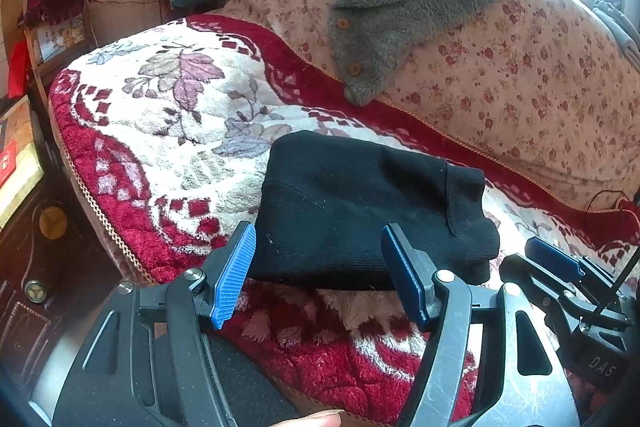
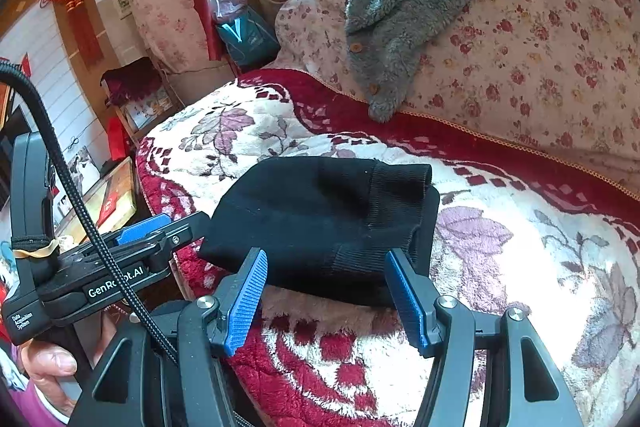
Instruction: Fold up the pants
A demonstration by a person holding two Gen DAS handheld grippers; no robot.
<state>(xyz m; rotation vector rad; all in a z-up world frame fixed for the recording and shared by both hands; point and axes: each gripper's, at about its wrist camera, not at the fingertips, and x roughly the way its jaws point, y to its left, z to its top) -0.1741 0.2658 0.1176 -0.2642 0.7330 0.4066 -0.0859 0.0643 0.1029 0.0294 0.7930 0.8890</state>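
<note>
While the black pants (image 1: 360, 211) lie folded into a compact bundle on the red-and-cream floral blanket (image 1: 160, 99), both tools hang just short of it, at its six o'clock edge. Jaws parted, nothing between the blue pads, the left hand-held gripper (image 1: 320, 275) grips nothing; likewise the right hand-held gripper (image 2: 326, 299). At twelve o'clock, a grey fleece garment (image 1: 420, 3) drapes over a flowered cushion (image 1: 520, 75).

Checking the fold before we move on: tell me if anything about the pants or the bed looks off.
The black pants lie folded into a compact bundle on the red floral blanket, but the ribbed cuffs at the right end sit uneven, one layer sticking past the other. Both claws, left and right, are open and hold nothing.
</note>
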